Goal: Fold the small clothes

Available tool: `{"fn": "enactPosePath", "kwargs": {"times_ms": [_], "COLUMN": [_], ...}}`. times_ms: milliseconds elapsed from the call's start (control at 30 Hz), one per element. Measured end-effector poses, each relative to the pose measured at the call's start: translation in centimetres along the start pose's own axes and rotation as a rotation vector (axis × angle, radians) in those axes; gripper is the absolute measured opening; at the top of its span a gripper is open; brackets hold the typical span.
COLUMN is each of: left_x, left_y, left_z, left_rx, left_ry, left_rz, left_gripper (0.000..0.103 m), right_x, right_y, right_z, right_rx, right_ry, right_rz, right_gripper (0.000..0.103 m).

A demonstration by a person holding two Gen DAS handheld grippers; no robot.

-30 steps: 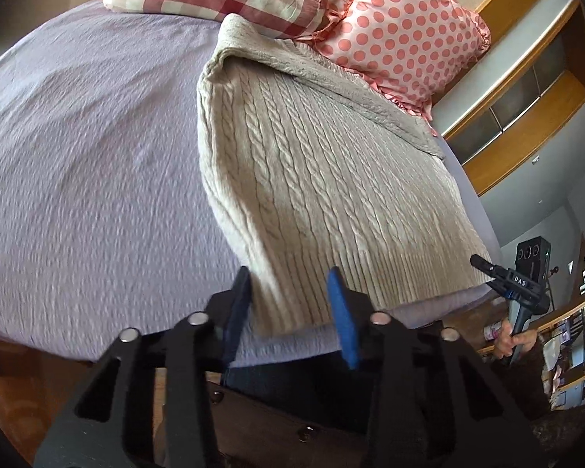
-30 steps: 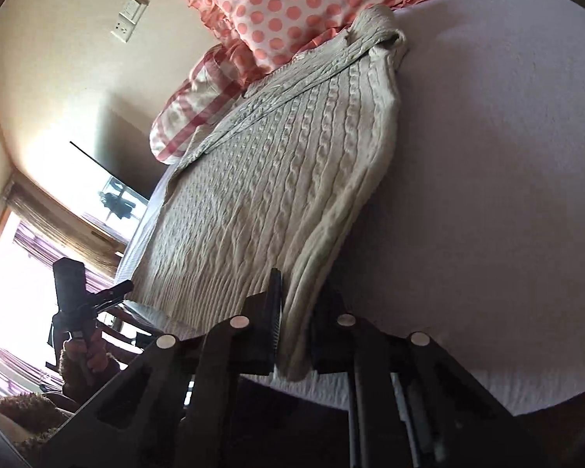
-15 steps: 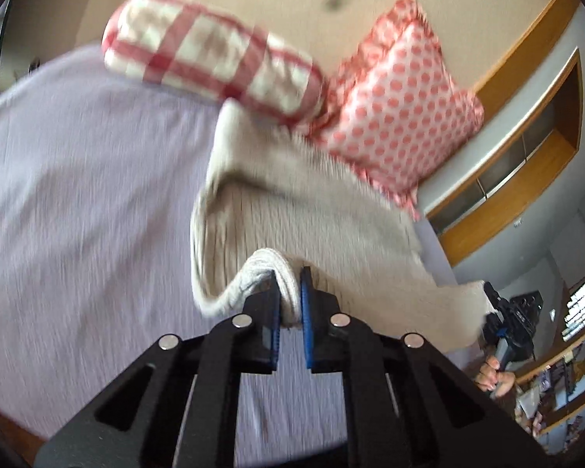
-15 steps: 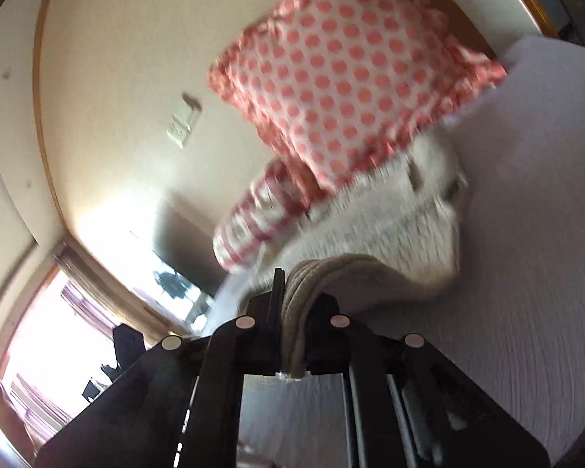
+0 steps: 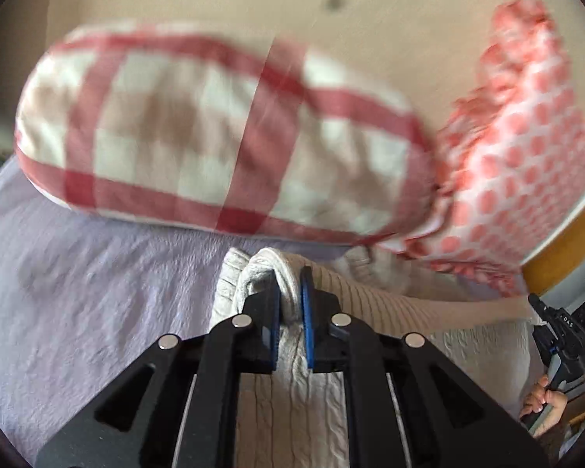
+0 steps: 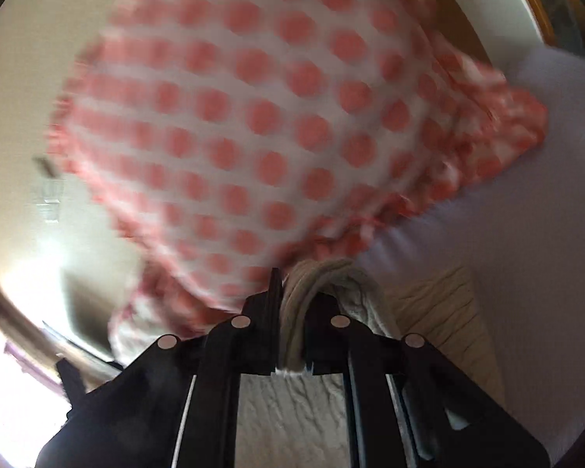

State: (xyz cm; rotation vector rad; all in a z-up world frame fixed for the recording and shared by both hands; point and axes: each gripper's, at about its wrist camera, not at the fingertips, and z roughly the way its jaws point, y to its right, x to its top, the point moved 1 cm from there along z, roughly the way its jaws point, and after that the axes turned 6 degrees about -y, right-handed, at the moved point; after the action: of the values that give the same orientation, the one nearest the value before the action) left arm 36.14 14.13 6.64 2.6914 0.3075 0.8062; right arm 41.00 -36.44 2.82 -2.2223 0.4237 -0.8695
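Ahead, checked pillow [image 5: 222, 132], dotted pillow [image 6: 261, 124], both over gripped sweater [image 5: 288, 397].

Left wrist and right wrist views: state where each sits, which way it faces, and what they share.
Left wrist: on the left claw, facing the checked pillow at the bedhead; its fingers and the person's right hand show.
Right wrist: on the right claw, facing the polka-dot pillow; only its fingers show.
Shared: sweater, polka-dot pillow, lilac bedsheet.

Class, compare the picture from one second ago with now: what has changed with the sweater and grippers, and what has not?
The left gripper closed on the sweater hem; both grippers carried it up toward the pillows, folding it. The right gripper stays clamped. The checked pillow and dotted pillow are unmoved.
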Motion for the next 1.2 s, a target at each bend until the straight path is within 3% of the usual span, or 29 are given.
{"fn": "enactPosePath", "kwargs": {"times_ms": [33,100,167,233,267,300,367,433,533,600,667,733,767,867,933,1000,1100,1200], "left_x": [0.2,0.3,0.5,0.5,0.5,0.4,0.0,-1.1,-2.2,-3.0,-3.7,-4.1,-4.3,-4.5,-4.2,-3.8,-3.0,-2.9], "left_y": [-0.4,-1.2,-1.7,-2.1,-2.4,-2.5,-2.3,-1.8,0.0,1.6,2.2,2.1,1.6,1.6,0.6,-0.3,-2.0,-2.5], "left_z": [1.2,2.0,0.8,-0.6,-1.7,-2.5,-4.3,-5.8,-5.6,-3.7,-1.4,1.3,2.6,0.9,-1.1,-2.0,-0.7,2.0], "left_rx": [0.002,-0.017,-0.019,0.001,0.000,-0.006,-0.021,-0.068,-0.133,-0.146,-0.109,-0.016,0.029,0.008,-0.033,0.004,0.045,0.055], "left_ry": [-0.031,-0.038,0.013,0.055,0.078,0.091,0.116,0.135,0.102,0.041,-0.030,-0.094,-0.129,-0.090,-0.061,-0.046,-0.132,-0.231], "left_rz": [-0.027,-0.067,-0.053,-0.040,-0.036,-0.030,-0.004,0.046,0.122,0.153,0.151,0.123,0.112,0.114,0.081,0.073,0.037,0.014], "left_gripper": [0.012,0.018,0.027,0.042,0.042,0.044,0.051,0.057,0.063,0.065,0.066,0.066,0.063,0.064,0.066,0.068,0.067,0.067], "right_x": [0.2,0.4,0.7,1.1,1.1,1.1,1.0,0.4,-1.7,-4.2,-6.2,-7.4,-7.6,-8.1,-8.4,-8.4,-7.8,-7.7], "right_y": [1.2,2.4,2.3,1.3,0.9,0.5,0.0,-0.3,-2.0,-3.0,-3.5,-2.9,-2.7,-3.6,-4.0,-4.1,-3.5,-2.9], "right_z": [1.6,2.8,2.2,1.0,-0.1,-1.6,-5.1,-7.2,-6.2,-3.7,-1.4,0.6,1.1,0.9,0.2,-1.2,-2.0,-2.0], "right_rx": [-0.042,-0.040,-0.007,0.004,0.009,0.003,0.057,0.106,0.134,0.119,0.077,-0.044,-0.070,-0.109,-0.083,-0.004,0.066,0.066], "right_ry": [-0.049,-0.094,-0.063,-0.026,0.005,0.064,0.183,0.218,0.059,-0.112,-0.222,-0.269,-0.259,-0.250,-0.221,-0.161,-0.110,-0.115], "right_rz": [0.057,0.122,0.097,0.046,0.035,0.028,0.002,-0.026,-0.116,-0.173,-0.195,-0.196,-0.216,-0.266,-0.298,-0.302,-0.263,-0.247], "right_gripper": [0.009,0.012,0.021,0.050,0.082,0.099,0.099,0.099,0.099,0.099,0.099,0.098,0.098,0.098,0.099,0.099,0.099,0.099]}}
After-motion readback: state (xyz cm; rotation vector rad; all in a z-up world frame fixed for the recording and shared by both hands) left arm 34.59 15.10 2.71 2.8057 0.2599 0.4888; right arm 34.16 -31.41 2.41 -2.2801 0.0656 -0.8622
